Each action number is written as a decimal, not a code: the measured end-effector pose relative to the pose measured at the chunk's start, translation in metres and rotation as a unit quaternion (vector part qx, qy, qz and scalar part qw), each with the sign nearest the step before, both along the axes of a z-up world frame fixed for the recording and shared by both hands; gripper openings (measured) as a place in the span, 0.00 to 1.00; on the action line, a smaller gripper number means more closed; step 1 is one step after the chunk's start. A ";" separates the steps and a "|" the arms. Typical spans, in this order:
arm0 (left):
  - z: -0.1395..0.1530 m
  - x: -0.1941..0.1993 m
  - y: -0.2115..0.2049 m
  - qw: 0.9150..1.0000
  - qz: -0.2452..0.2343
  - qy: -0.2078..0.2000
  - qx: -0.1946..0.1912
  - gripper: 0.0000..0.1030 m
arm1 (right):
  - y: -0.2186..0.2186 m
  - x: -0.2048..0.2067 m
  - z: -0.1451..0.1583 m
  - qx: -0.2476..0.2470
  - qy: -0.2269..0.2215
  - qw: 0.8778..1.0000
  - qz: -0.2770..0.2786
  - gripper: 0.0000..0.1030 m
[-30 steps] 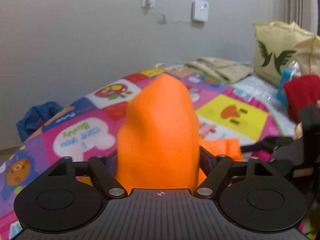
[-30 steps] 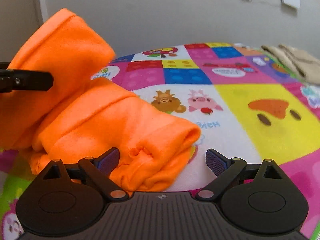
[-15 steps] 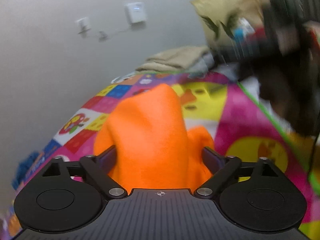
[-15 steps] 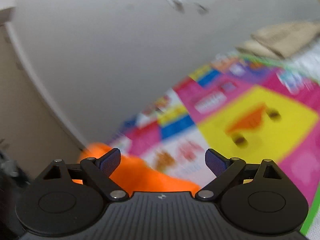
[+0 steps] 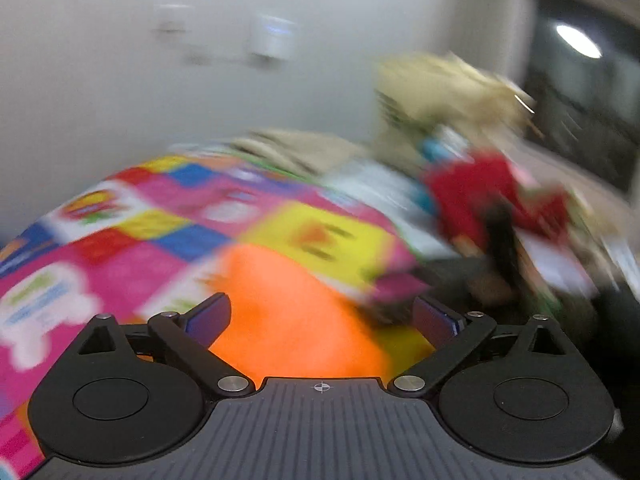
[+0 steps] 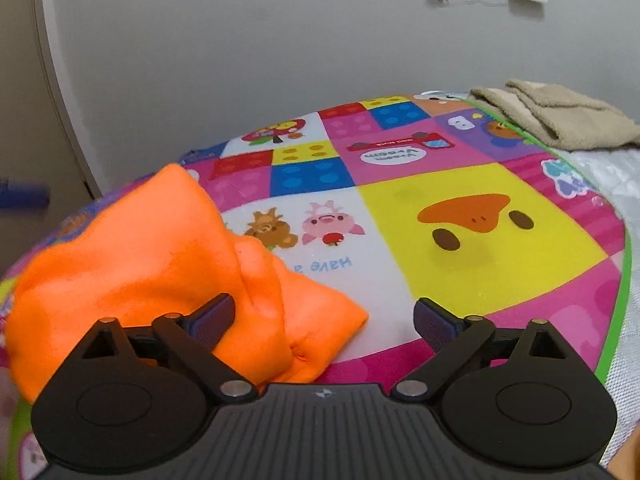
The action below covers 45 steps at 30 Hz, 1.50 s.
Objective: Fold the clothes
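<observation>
On the play mat, orange garment down in a rough fold, both hand-held grippers wide and empty.

Orange garment (image 6: 160, 276) lay bunched on the play mat (image 6: 500, 248), near-left part, one layer lapped over another, edges uneven. Right hand-held gripper (image 6: 324, 320) had its jaws wide apart, left pad touching or just over the cloth, nothing pinched. Left hand-held gripper (image 5: 322, 316) was also wide, garment (image 5: 288, 312) between the pads but not clamped. Judgement: a fold was just laid; next move calls for picking an edge or corner to square it up or fold again. Right view was sharp and showed the fold layers and a beige towel (image 6: 560, 116) at the far edge. Left view was motion-blurred, but alone showed a red item (image 5: 480, 192) and a beige bag (image 5: 448, 92) off to the right.
</observation>
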<state>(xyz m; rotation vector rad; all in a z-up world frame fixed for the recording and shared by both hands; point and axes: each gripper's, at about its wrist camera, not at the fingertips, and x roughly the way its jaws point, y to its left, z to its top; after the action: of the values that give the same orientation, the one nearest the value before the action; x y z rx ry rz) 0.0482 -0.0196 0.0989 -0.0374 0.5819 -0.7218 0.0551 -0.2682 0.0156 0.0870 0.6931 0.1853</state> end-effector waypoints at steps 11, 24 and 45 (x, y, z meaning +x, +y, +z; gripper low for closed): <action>-0.066 0.032 0.010 0.983 0.008 0.155 -0.096 0.97 | -0.003 0.033 -0.007 0.072 0.019 0.997 0.003 0.99; -0.039 -0.023 0.088 0.979 0.103 0.108 -0.137 0.97 | 0.025 0.009 0.054 0.183 -0.084 0.976 0.085 0.92; -0.040 -0.002 0.131 0.944 0.141 0.167 -0.247 0.97 | 0.140 -0.041 0.016 -0.053 -0.161 0.972 0.164 0.71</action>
<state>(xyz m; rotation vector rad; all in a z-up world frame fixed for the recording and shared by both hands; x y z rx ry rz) 0.0466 0.1118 0.0589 -0.7087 0.6874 -0.5677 0.0136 -0.1279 0.0315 -0.1599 0.3869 0.4679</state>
